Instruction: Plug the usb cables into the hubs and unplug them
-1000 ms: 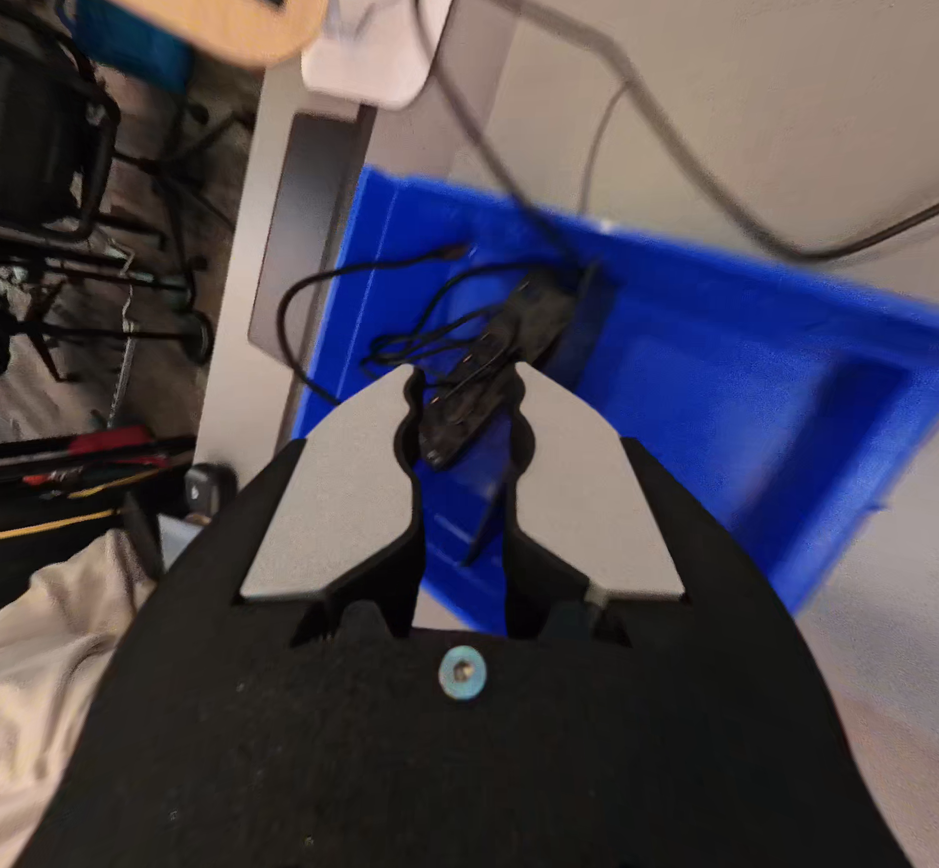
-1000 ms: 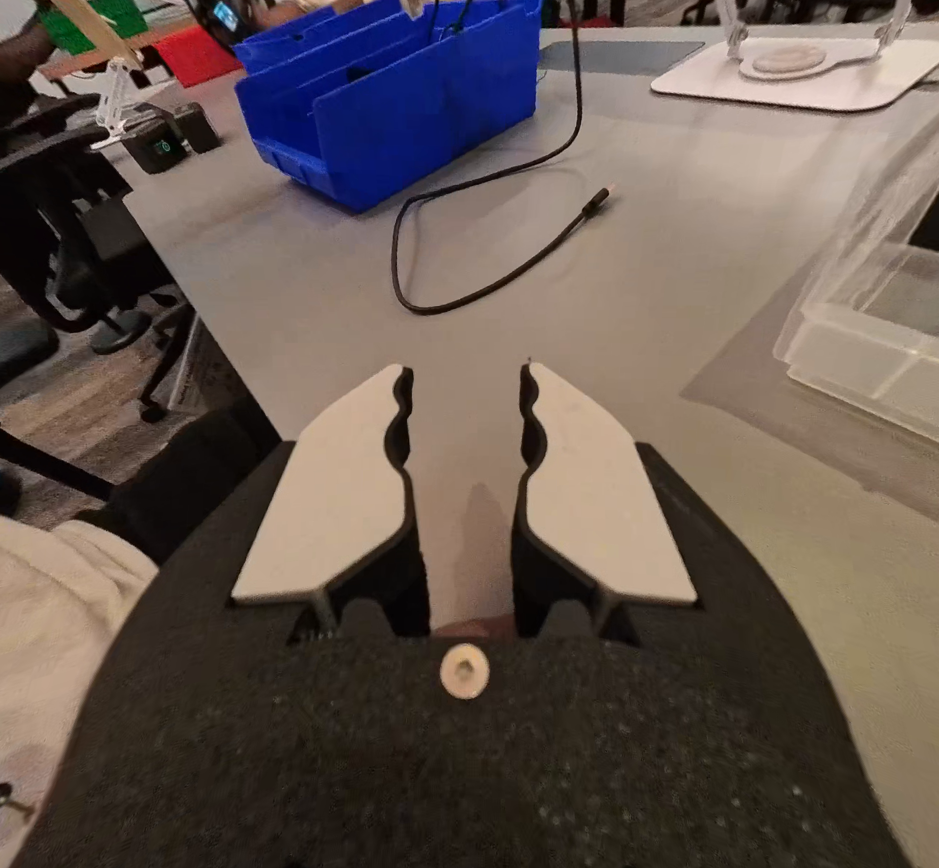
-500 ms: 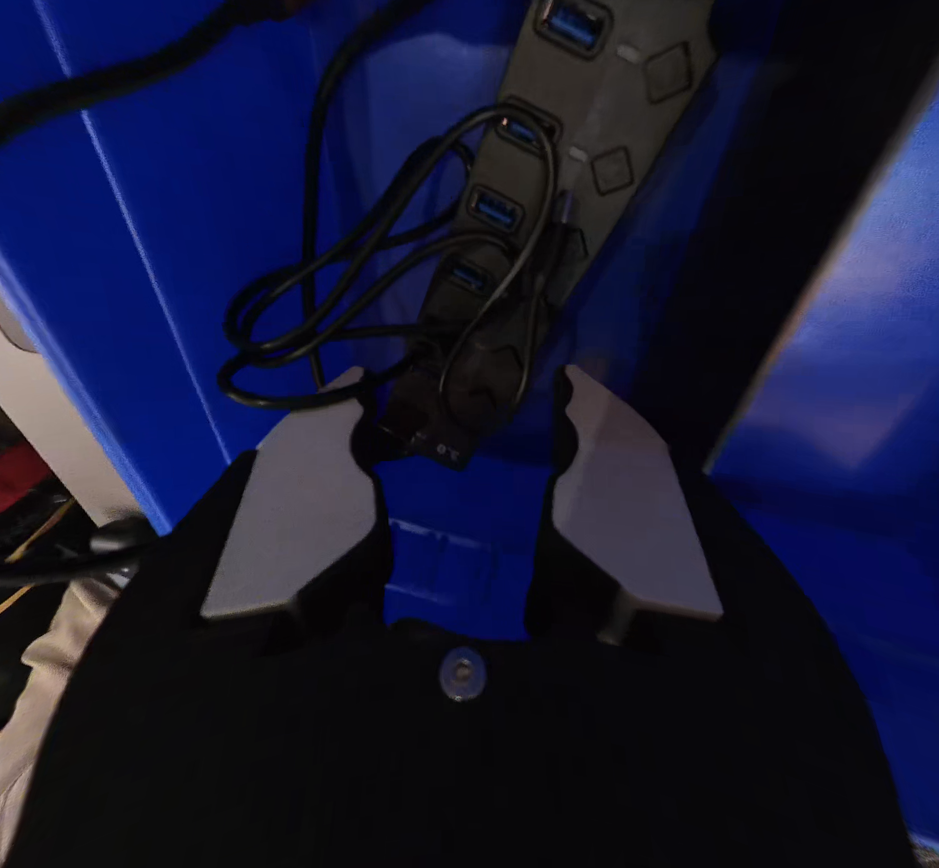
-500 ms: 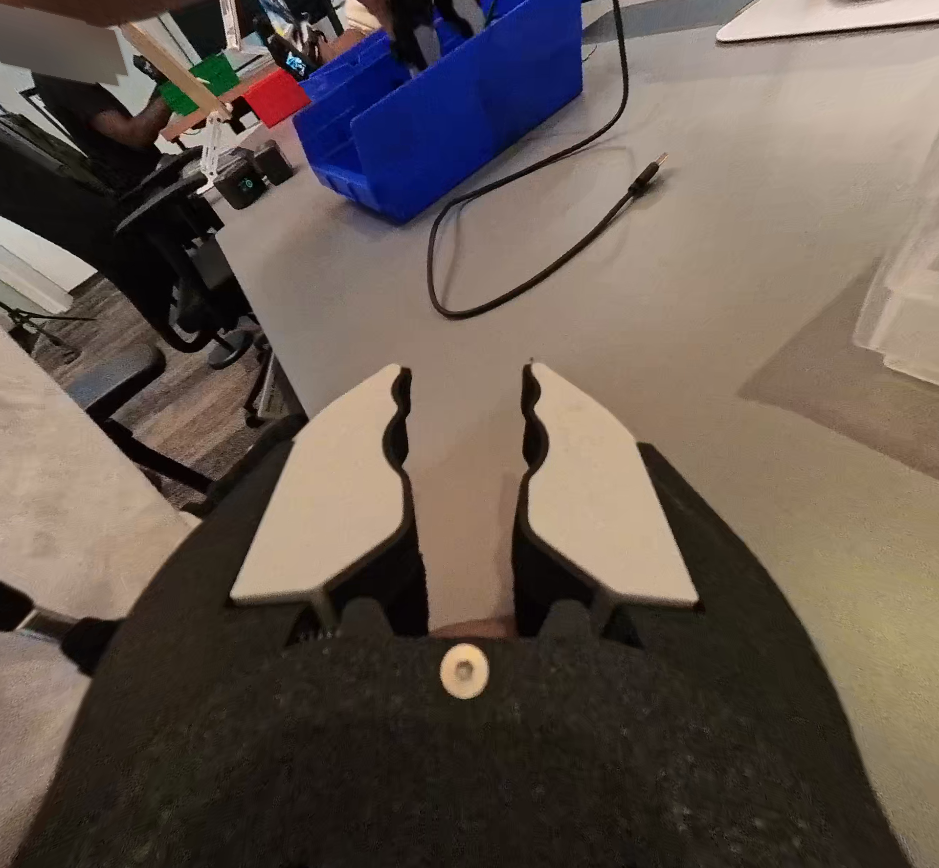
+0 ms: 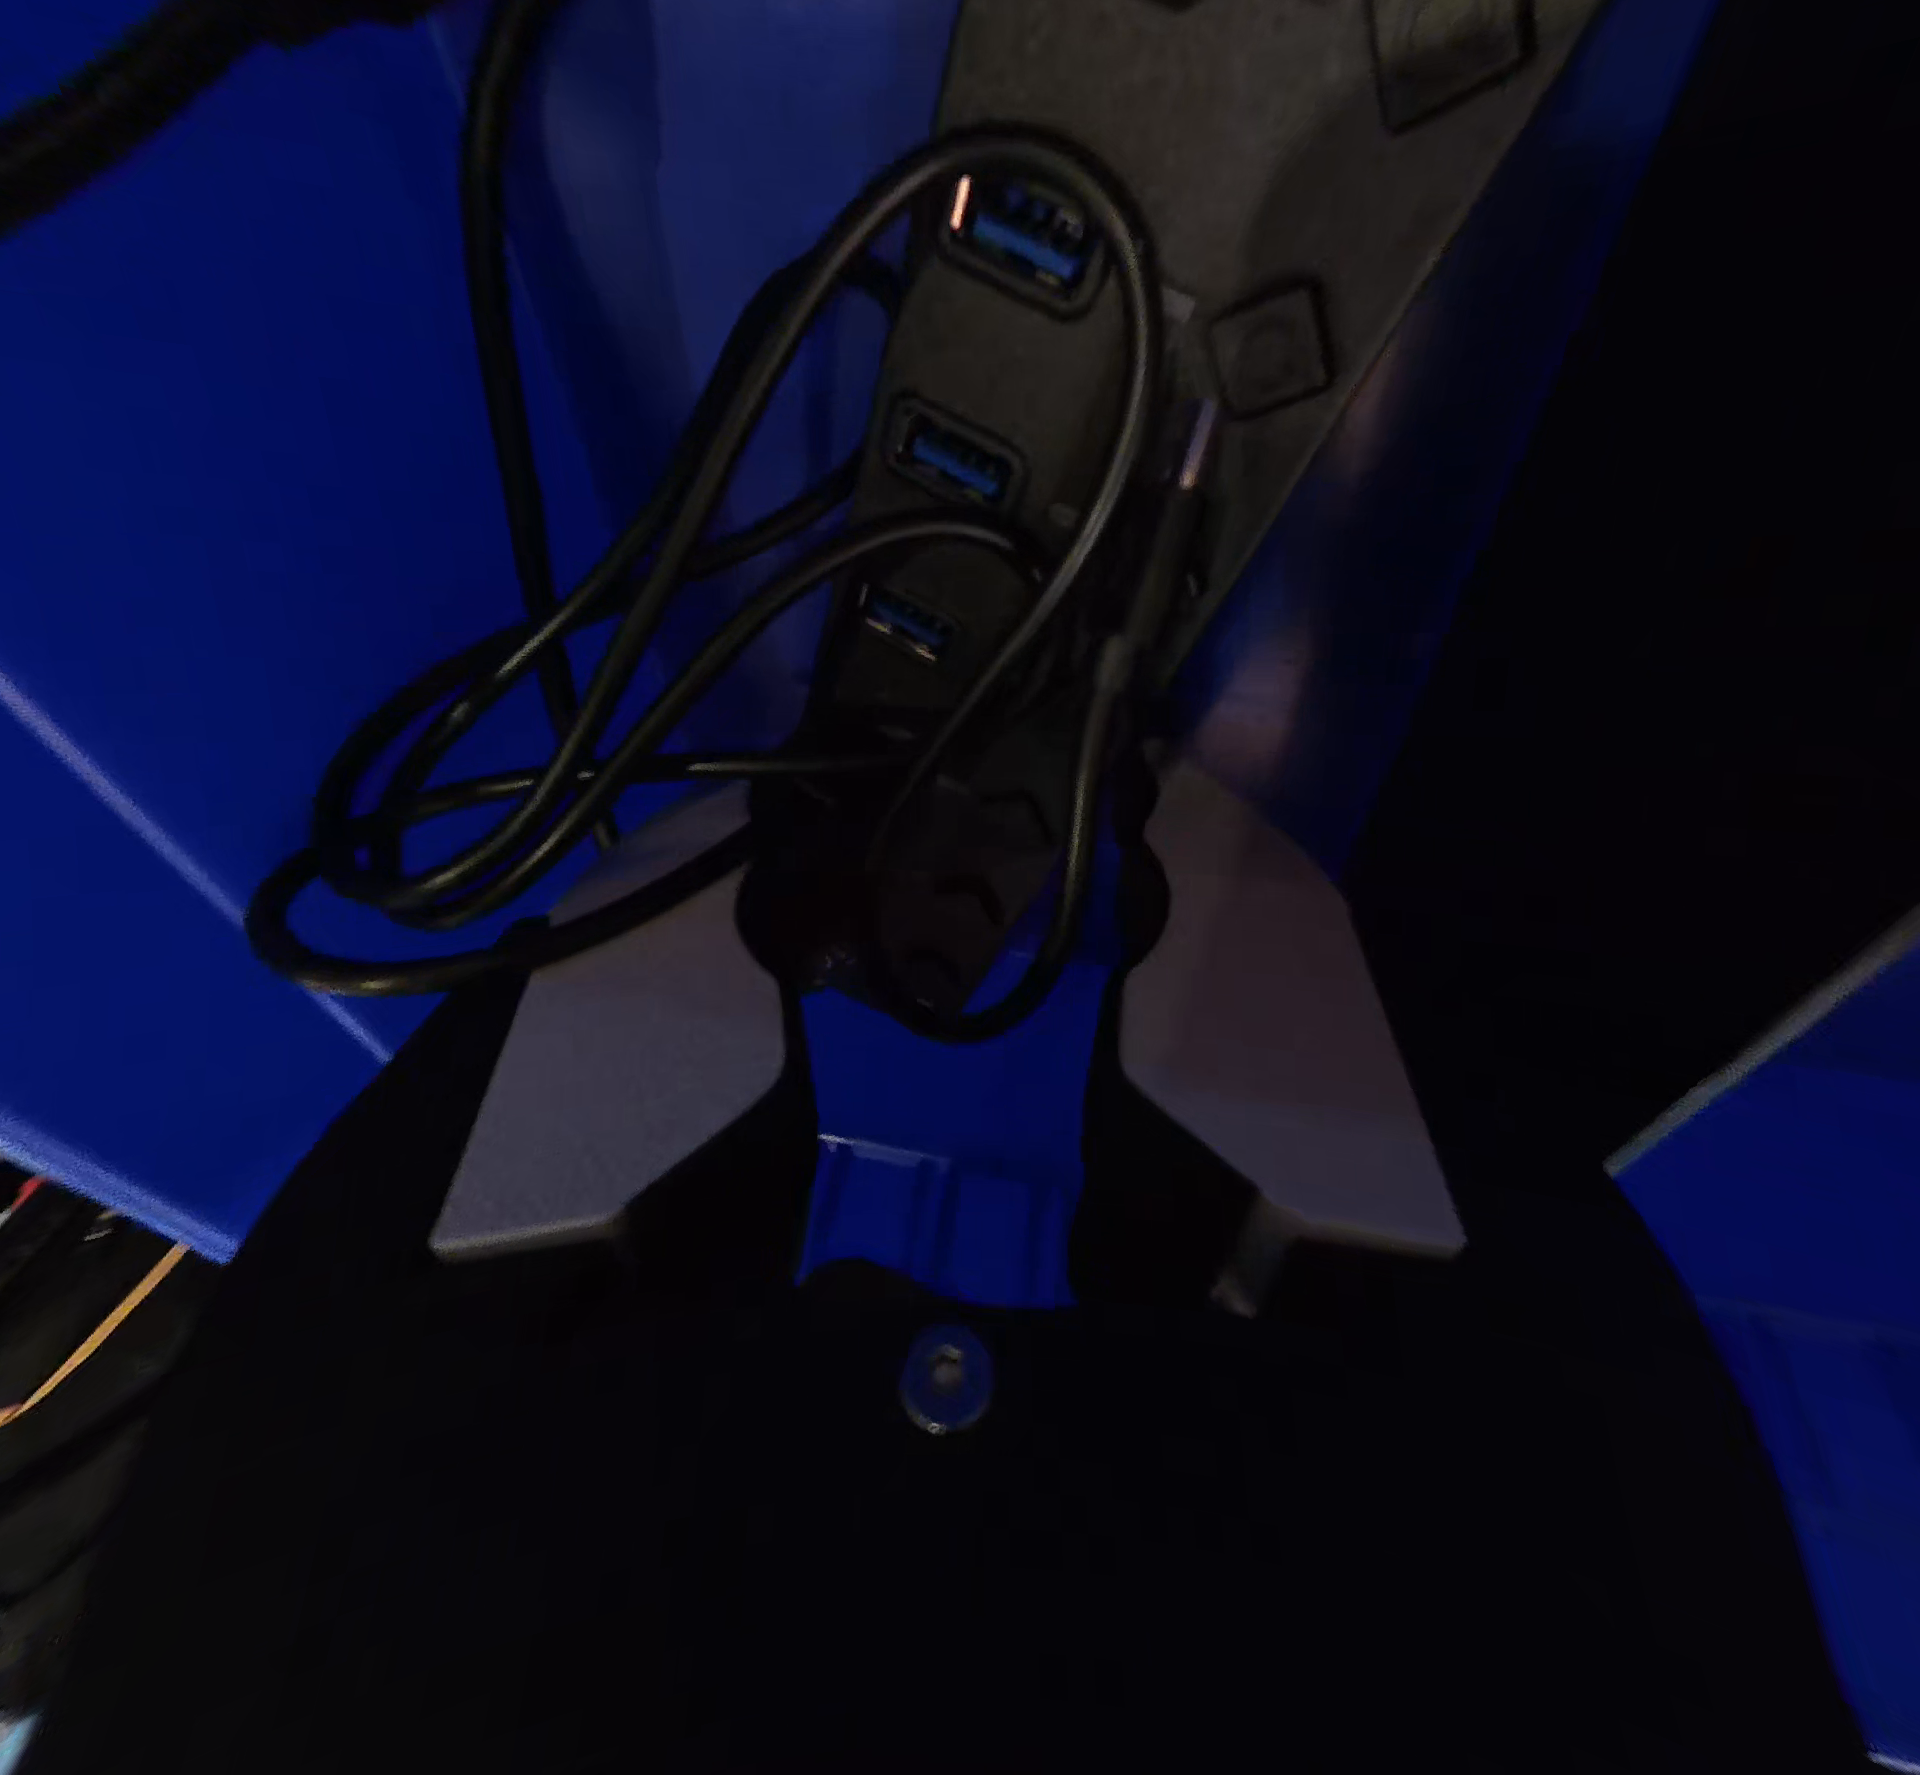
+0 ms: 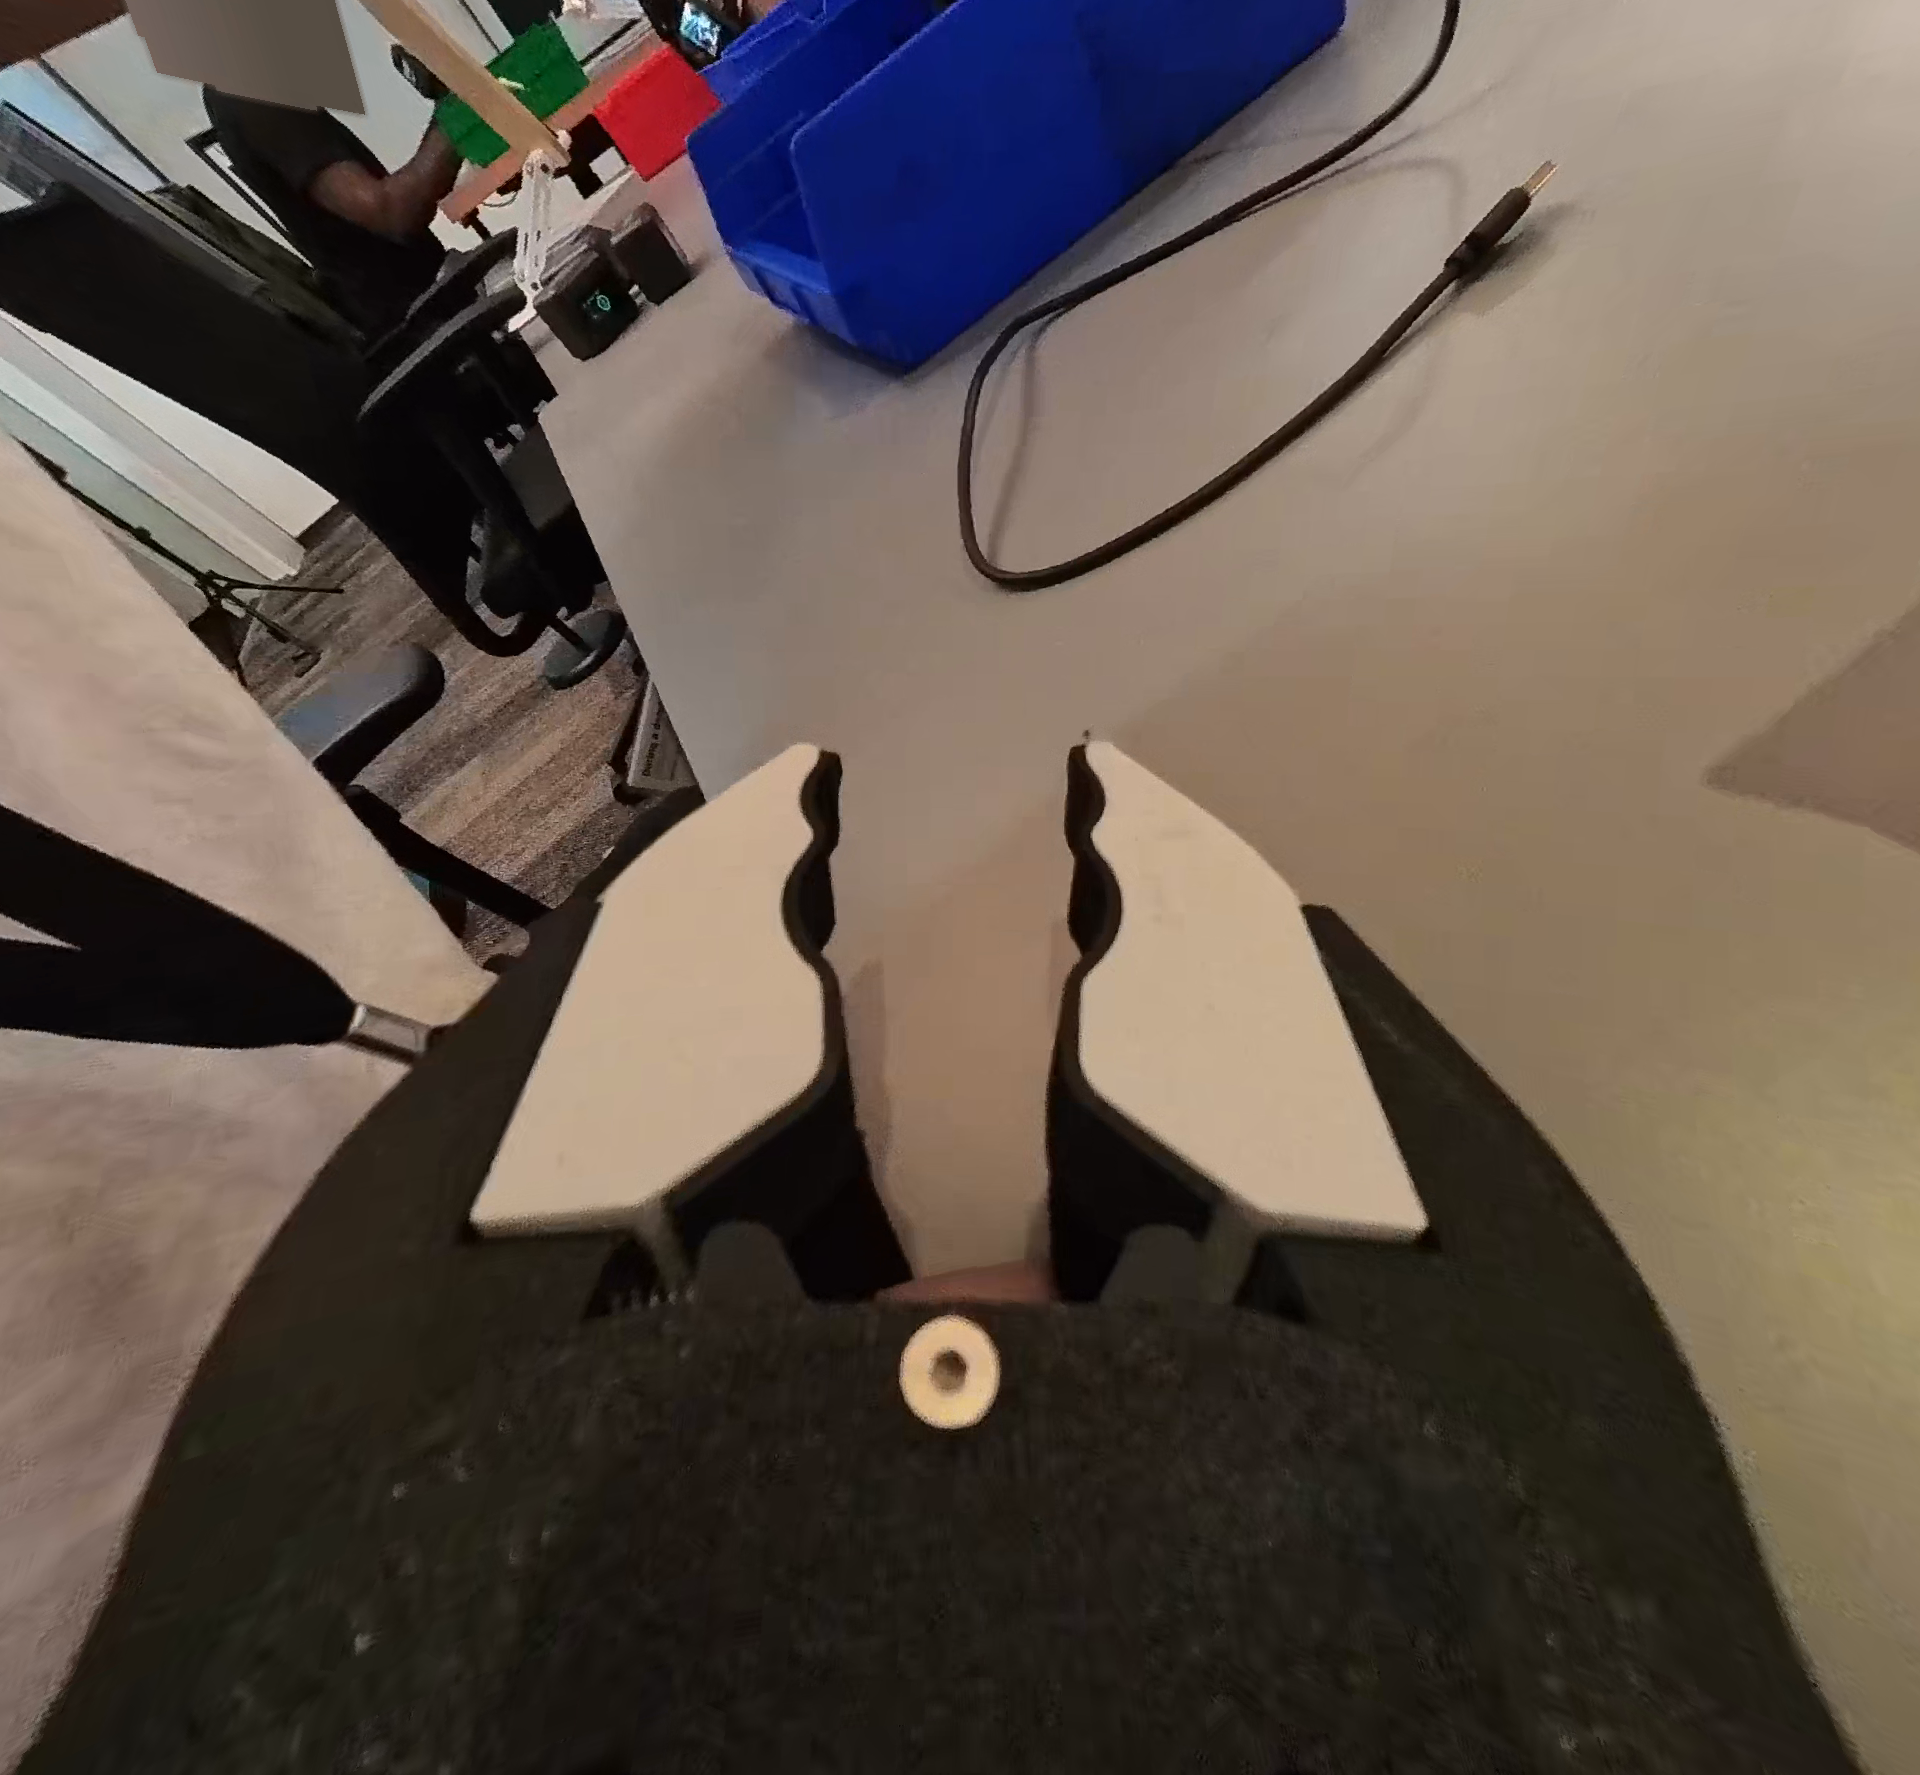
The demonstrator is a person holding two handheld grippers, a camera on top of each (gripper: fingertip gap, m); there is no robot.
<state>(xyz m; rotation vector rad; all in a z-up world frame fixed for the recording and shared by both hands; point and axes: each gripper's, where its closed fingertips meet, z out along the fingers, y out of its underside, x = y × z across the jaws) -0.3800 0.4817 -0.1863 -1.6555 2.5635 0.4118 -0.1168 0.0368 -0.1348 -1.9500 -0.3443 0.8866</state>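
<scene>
Now | left claw (image 5: pixel 945 894) apart around hub (image 5: pixel 1039 499) end in bin (image 5: pixel 208 478), likely to lift | right claw (image 6: pixel 951 769) apart, idle; cable (image 6: pixel 1247 458) at 1 o'clock.

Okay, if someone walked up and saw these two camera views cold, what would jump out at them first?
Probably the bright blue bin at the far side of the grey table, with a loose black USB cable curling across the tabletop beside it. In the left wrist view, the left tool is open, deep inside that bin, its fingers either side of the near end of a black USB hub with blue ports, draped in thin black cord. The right tool is open over bare table.
</scene>
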